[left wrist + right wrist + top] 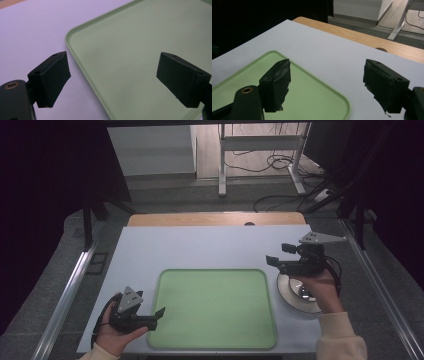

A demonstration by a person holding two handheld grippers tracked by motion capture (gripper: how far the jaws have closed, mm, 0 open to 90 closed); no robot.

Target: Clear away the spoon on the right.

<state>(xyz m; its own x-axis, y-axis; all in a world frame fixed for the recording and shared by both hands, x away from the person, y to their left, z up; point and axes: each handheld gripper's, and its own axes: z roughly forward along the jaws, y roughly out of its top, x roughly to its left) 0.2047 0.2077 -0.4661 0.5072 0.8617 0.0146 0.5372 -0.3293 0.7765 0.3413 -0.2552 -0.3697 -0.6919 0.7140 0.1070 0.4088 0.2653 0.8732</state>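
An empty light green tray [215,307] lies on the white tabletop [200,247]. At the tray's near left corner a hand holds my left gripper [158,316], which is open. In the left gripper view its jaws [113,58] straddle the tray's left rim [75,50], with nothing between them. My right gripper [277,254] hovers past the tray's far right corner, open and pointing left. Its black pads [275,82] frame the tray corner [312,100] and bare table, holding nothing. A round white dish [290,295] sits under the right hand, partly hidden by it.
A wooden strip [215,219] borders the table's far edge, with a small dark hole [382,49] in it. Metal rails run along the floor at left [70,290] and right [380,290]. A white desk frame [222,170] and loose cables [280,165] stand on the floor beyond.
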